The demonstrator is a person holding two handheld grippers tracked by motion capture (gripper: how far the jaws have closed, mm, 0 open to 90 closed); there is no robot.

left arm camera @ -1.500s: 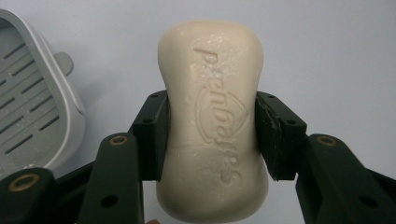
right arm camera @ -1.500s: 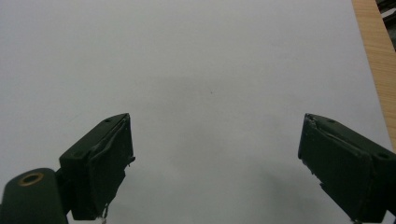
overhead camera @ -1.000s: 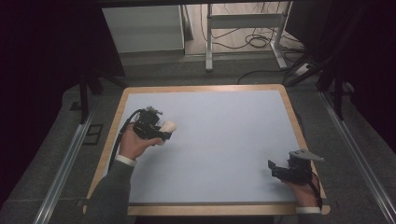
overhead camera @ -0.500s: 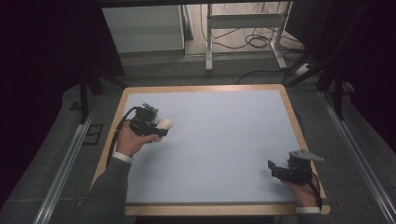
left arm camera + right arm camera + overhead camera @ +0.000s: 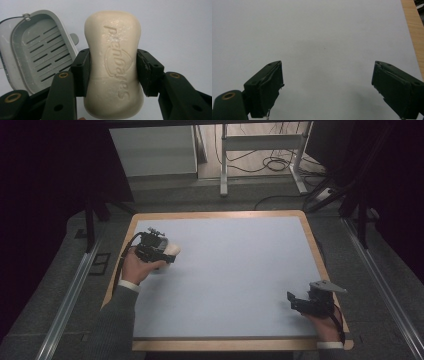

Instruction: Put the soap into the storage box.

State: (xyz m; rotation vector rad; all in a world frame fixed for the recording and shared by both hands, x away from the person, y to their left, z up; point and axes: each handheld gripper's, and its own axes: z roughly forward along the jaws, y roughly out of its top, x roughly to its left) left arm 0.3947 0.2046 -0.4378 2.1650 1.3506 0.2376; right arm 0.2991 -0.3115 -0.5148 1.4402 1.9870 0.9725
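Pale blue table (image 5: 235, 275) with a light wooden rim. Directly on it, a grey slotted soap dish (image 5: 37, 52), just beside the left-hand finger (image 5: 81, 71) in the left gripper view. Bare blue tabletop (image 5: 324, 45) ahead of and between the fingers (image 5: 268, 87) in the right gripper view.

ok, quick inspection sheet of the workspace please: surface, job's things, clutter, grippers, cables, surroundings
Surface: pale blue table top with a wooden rim, bare where visible.
Job's things: cream soap bar with raised lettering; grey slotted soap dish lying beside it, nothing in it.
Clutter: nothing seen.
Grippers: left hand-held gripper shut on the soap bar, pads on its two long sides; right hand-held gripper open, nothing between its jaws, near the table's right front corner.
Cables: black cable trailing from the left hand-held gripper; loose cables on the floor behind the table.
Surroundings: white frame legs, grey floor, metal rails either side.
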